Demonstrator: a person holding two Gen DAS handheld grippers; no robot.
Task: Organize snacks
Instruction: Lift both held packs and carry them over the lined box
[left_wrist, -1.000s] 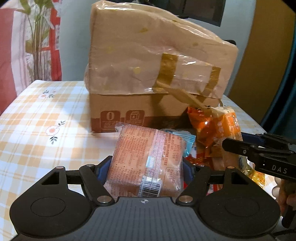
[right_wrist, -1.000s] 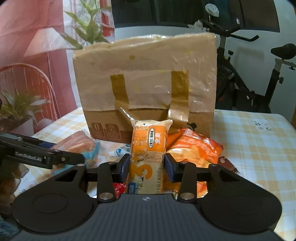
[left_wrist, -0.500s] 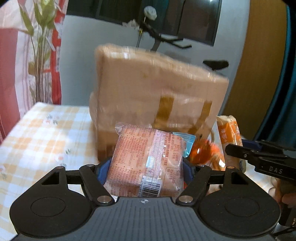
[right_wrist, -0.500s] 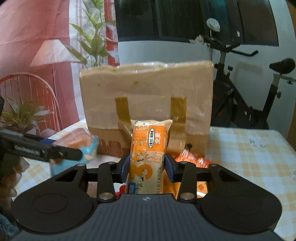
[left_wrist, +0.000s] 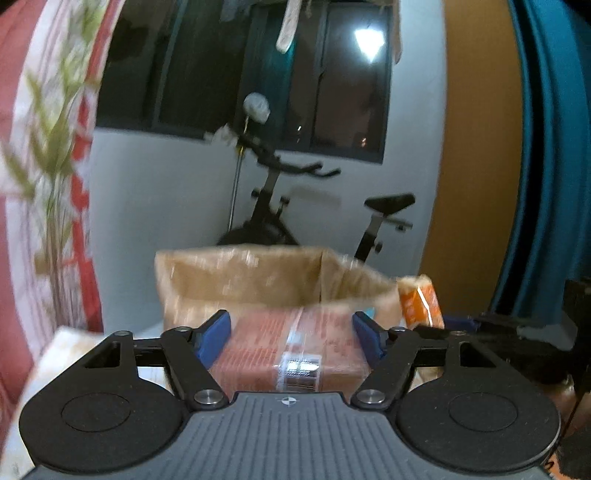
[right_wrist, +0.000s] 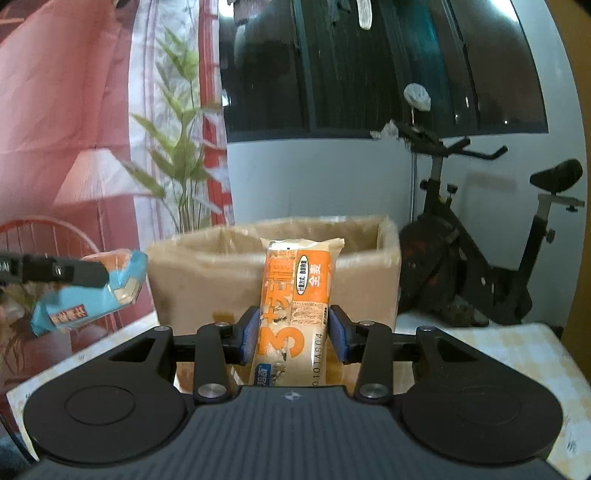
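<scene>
Behind the checked table (right_wrist: 517, 350) stood an exercise bike (right_wrist: 480, 236) under a dark window. Both packets were being carried to the open cardboard box (right_wrist: 369, 273) at mid-frame. The left gripper (left_wrist: 291, 334), its jaws just having narrowed, held the reddish snack packet (left_wrist: 266, 343) flat in front of the box. The right gripper (right_wrist: 291, 332), jaws partly closed, clamped the orange snack packet (right_wrist: 295, 295) upright before the box. Both pointed slightly downward, near rim height. Next, I judged, each needed carrying over the rim and releasing inside.
</scene>
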